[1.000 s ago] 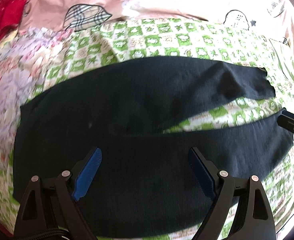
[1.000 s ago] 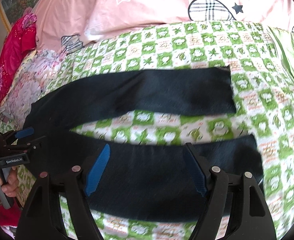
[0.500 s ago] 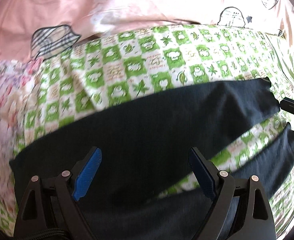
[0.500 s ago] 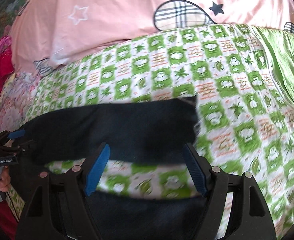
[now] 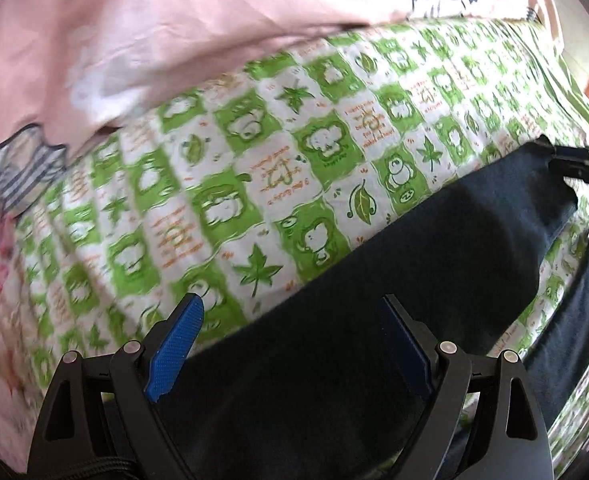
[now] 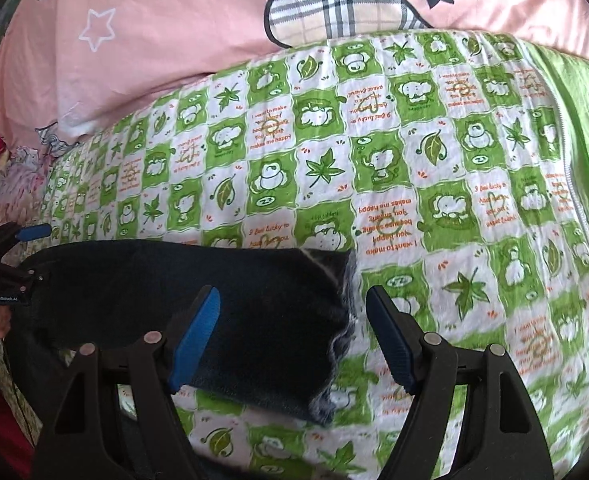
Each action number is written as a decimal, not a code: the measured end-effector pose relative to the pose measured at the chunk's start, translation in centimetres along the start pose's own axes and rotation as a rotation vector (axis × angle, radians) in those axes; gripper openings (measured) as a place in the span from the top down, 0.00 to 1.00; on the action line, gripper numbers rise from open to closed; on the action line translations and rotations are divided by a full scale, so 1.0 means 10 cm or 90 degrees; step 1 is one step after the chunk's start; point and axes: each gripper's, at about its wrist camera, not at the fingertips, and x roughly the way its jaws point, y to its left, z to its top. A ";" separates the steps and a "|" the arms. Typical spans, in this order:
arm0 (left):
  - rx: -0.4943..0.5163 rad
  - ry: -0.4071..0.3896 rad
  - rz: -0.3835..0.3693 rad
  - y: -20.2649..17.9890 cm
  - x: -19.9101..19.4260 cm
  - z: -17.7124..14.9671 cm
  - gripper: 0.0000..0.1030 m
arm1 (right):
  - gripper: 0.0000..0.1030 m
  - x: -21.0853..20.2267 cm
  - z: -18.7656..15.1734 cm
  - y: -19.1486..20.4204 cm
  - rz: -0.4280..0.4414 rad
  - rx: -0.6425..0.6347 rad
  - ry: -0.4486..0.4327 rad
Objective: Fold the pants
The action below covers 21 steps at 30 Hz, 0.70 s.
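Right wrist view shows the dark pants point(image 6: 198, 300) lying flat on the bed point(image 6: 474, 200). They look soft, light and floppy, so grab a leg by its end edge. Both the right gripper point(image 6: 290, 340) and left gripper point(image 5: 290, 348) have wide, empty fingers. No boxes or bins show.
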 end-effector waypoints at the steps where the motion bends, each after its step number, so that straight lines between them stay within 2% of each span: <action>1: 0.006 0.010 -0.002 0.02 0.06 0.03 0.13 | 0.26 0.04 0.02 -0.03 0.007 0.003 0.006; 4: 0.015 0.043 -0.024 0.05 0.21 0.09 0.14 | 0.26 0.10 0.07 -0.07 0.026 0.013 0.012; 7: 0.023 0.074 -0.062 0.07 0.30 0.11 0.25 | 0.26 0.14 0.13 -0.10 0.058 0.023 0.015; 9: 0.033 0.076 -0.077 0.06 0.30 0.11 0.36 | 0.39 0.16 0.13 -0.11 0.072 0.020 0.022; 10: 0.040 0.081 -0.091 0.04 0.30 0.12 0.48 | 0.53 0.17 0.14 -0.11 0.074 0.016 0.030; 11: 0.046 0.085 -0.104 0.00 0.30 0.13 0.65 | 0.65 0.18 0.15 -0.10 0.069 0.011 0.036; 12: 0.051 0.087 -0.114 -0.06 0.31 0.16 0.75 | 0.72 0.17 0.14 -0.10 0.066 0.007 0.037; 13: 0.057 0.085 -0.117 -0.13 0.29 0.16 0.85 | 0.85 0.14 0.13 -0.11 0.066 0.005 0.035; 16: 0.065 0.060 -0.122 -0.27 0.13 0.10 0.92 | 0.88 0.03 0.15 -0.08 0.077 -0.009 0.024; 21: 0.047 0.023 -0.143 -0.42 -0.23 -0.05 0.95 | 0.89 -0.23 0.11 -0.05 0.094 -0.052 0.007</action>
